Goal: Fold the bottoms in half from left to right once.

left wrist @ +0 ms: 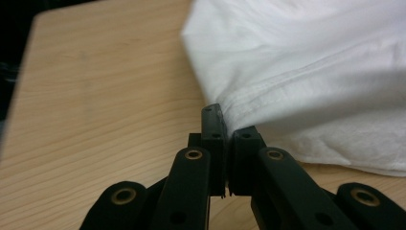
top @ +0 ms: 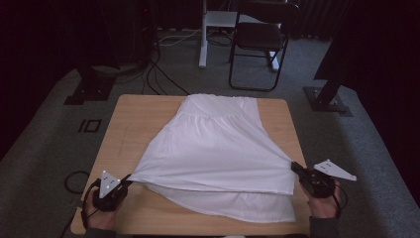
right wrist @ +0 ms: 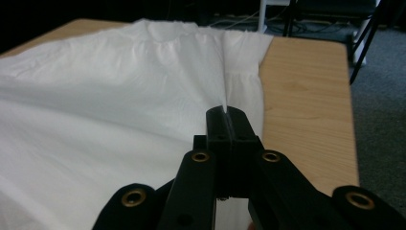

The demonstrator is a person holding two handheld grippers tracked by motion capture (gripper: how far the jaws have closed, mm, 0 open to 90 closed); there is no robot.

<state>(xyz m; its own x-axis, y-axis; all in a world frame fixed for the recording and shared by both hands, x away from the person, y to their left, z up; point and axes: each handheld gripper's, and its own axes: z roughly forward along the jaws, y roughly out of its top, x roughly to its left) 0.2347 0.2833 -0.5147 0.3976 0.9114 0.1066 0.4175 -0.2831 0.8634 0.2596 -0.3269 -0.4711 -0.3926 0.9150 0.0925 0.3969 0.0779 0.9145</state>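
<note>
A white skirt-like garment [top: 213, 148] lies spread on the wooden table [top: 133, 119], waistband at the far edge, hem toward me. My left gripper [top: 128, 179] is shut on the top layer's left hem corner [left wrist: 230, 120], lifting it off the lower layer. At the right side my right gripper [top: 294, 166] is shut on the other hem corner, and a thin fold of the garment [right wrist: 119, 120] rises from between its jaws [right wrist: 225, 112]. The top layer stretches taut between the two grippers, while the lower layer [top: 237, 206] rests flat near the front edge.
Beyond the table stands a black folding chair [top: 260, 39] beside a white post [top: 203, 34]. Cables [top: 158, 74] trail over the grey carpet. Black stand bases sit at the left [top: 91, 89] and right [top: 327, 96]. Bare wood shows left of the garment.
</note>
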